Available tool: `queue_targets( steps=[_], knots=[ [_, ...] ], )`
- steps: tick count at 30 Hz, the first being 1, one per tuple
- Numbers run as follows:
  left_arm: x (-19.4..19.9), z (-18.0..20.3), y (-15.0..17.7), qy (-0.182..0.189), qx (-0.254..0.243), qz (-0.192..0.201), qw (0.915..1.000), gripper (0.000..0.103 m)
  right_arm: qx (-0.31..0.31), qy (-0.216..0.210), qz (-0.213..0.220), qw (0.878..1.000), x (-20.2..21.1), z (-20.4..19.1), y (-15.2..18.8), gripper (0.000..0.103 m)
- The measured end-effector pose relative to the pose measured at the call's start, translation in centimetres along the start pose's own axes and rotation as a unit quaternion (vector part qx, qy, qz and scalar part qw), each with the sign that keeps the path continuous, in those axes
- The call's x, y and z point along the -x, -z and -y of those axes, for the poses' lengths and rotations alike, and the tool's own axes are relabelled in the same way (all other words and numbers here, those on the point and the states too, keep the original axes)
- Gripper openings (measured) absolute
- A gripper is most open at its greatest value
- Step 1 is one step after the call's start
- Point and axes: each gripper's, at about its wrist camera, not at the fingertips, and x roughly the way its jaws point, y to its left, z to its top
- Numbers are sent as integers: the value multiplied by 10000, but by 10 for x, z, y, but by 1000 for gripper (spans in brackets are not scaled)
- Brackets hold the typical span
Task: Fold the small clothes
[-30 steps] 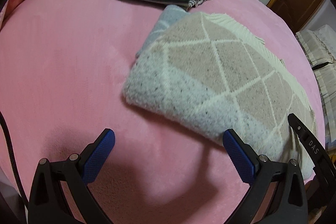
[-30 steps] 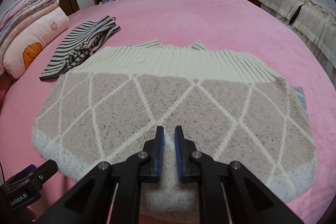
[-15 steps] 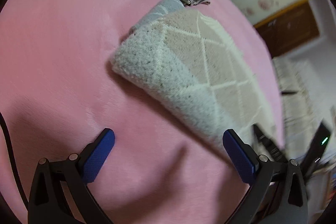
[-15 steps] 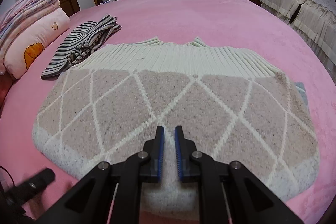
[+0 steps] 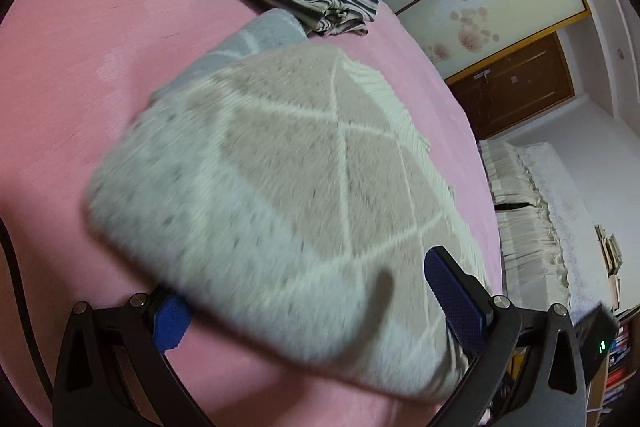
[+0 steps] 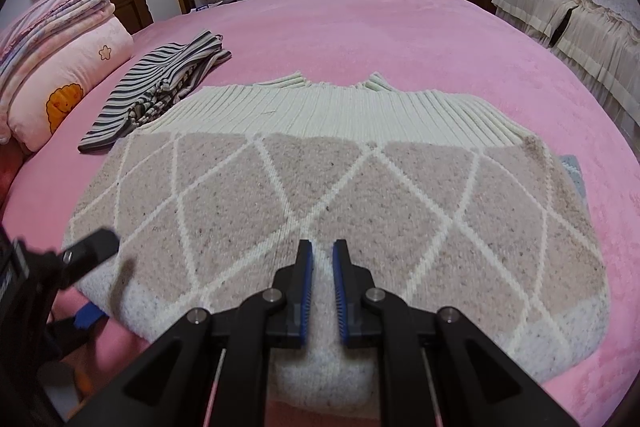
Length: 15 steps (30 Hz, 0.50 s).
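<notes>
One diamond-patterned sweater (image 6: 320, 195), one striped garment (image 6: 160, 87), two pillows (image 6: 60, 79), two claws (image 6: 322, 275).

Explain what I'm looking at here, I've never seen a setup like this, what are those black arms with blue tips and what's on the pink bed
These are two hand-held tools, no robot: a person holds one gripper in each hand, and a wide-angle camera on each looks forward along its two fingers. One picture comes from the left gripper, the other from the right gripper.

On the pink bed lies a knitted sweater with a diamond pattern, already folded. Beyond it sits a striped garment, with a pillow at the bed's edge.

The right gripper is pinched on the sweater's near edge. The left gripper is wide open at the sweater's end, one finger tucked under the edge and the other above; that picture is blurred.
</notes>
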Motion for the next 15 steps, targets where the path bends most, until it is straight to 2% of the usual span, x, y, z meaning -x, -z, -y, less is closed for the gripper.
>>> queue_targets(
  steps=[4, 6, 8, 11, 13, 15],
  knots=[
    [-13, 1, -11, 118, 143, 189, 9996, 102, -3, -36, 36, 10000, 1, 1, 2, 11],
    [-13, 1, -16, 142, 230, 327, 9991, 95, 21, -26, 54, 10000, 2, 1, 2, 11],
    [-15, -3, -21, 123, 404, 400, 9983, 74, 28, -24, 69, 10000, 3, 1, 3, 10],
    [-10, -16, -23, 184, 639, 356, 9972, 48, 46, -50, 85, 9999, 4, 2, 1, 10],
    [-8, -19, -24, 237, 609, 296, 9974, 40, 6, -68, 122, 9999, 8, 3, -3, 10],
    [-3, -16, -25, 171, 348, 312, 9988, 32, -40, -84, 223, 9997, 13, 3, -7, 10]
  ],
)
